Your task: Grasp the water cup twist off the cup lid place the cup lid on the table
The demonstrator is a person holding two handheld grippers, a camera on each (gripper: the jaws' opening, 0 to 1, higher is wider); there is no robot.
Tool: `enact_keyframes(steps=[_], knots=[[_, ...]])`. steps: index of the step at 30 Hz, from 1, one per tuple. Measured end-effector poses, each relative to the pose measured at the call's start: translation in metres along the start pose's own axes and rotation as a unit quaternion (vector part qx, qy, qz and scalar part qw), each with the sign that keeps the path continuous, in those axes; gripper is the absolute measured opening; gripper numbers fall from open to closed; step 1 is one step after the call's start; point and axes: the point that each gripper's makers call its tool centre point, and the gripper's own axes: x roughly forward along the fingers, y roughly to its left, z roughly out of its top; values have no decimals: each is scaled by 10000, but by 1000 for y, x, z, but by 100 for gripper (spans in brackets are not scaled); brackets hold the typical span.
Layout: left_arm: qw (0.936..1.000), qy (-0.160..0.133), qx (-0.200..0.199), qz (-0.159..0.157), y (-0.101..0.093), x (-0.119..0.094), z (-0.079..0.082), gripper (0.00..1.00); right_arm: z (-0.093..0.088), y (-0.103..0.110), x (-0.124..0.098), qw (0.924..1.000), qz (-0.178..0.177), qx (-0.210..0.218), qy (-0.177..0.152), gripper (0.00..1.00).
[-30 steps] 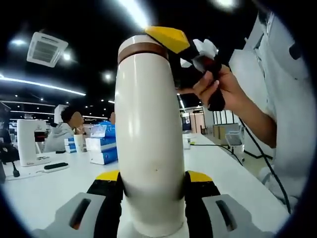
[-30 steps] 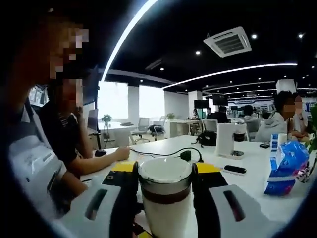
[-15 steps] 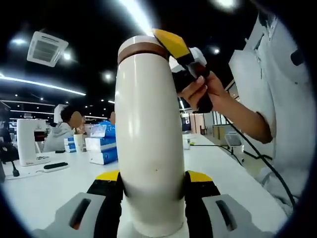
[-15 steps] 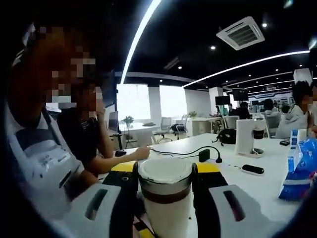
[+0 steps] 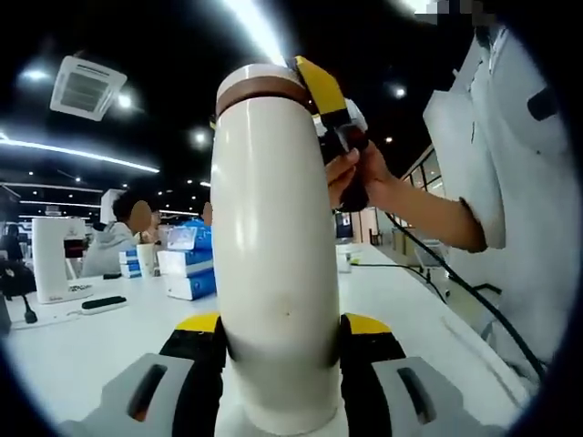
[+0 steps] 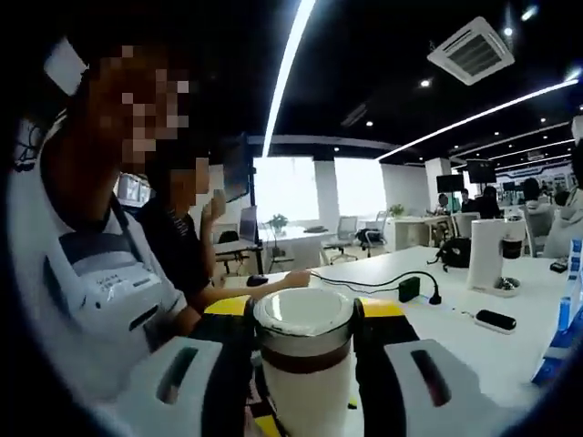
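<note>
White appliance (image 5: pixel 52 259): stands far left on the table in the left gripper view, with a dark flat device (image 5: pixel 102 304) lying just beside it.
Seated person (image 5: pixel 111 238): behind that appliance, beside stacked blue-and-white boxes (image 5: pixel 189 264).
Table (image 5: pixel 82 350): white surface running under both scenes.
Left gripper (image 5: pixel 281 339): its two black, yellow-tipped jaws are pressed against opposite sides of the water cup near its base, pinching it.
Water cup (image 5: pixel 276 264): tall cream cylinder, upright between the left jaws in the left gripper view; whether its base touches the table is hidden.
Brown band (image 5: pixel 260 88): rings the cup just beneath the cup lid.
Cup lid (image 5: pixel 259 72): pale cap on top of the cup, not yet taken off; seen from above in the right gripper view (image 6: pixel 303 314).
Right gripper (image 5: pixel 312 75): enters the left gripper view from the right, yellow jaw tip lying against the lid's side; in its own view (image 6: pixel 303 319) both jaws are closed on the lid, one on each side.
Hand (image 5: pixel 360 177): wrapped around the right gripper's dark handle, forearm leading to a white-clothed torso at the right edge.
Black cable (image 5: pixel 455 284): trails down from the handle across the torso.
Second person (image 6: pixel 180 250): dark shirt, seated at the table left of centre in the right gripper view.
Power adapter (image 6: pixel 410 289): black, on the table with its cord, right of the lid.
</note>
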Motion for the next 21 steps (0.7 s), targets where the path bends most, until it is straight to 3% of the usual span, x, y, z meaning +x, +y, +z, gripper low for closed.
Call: enact_keyframes(steps=[5, 10, 16, 19, 21], knots=[[9997, -258, -53, 17, 1, -5, 12, 49, -1, 4, 2, 9998, 90, -126, 124, 45], [9996, -280, -20, -2, -1, -3, 12, 49, -2, 2, -1, 9996, 277, 69, 46, 45], [9995, -303, -6, -17, -1, -3, 12, 49, -1, 5, -2, 9997, 247, 1, 54, 46], [9995, -308, -21, -7, 1, -3, 11, 49, 0, 0, -3, 9997, 32, 211, 102, 48], [9995, -317, -12, -16, 0, -4, 11, 49, 9, -5, -7, 9990, -359, 250, 20, 55]])
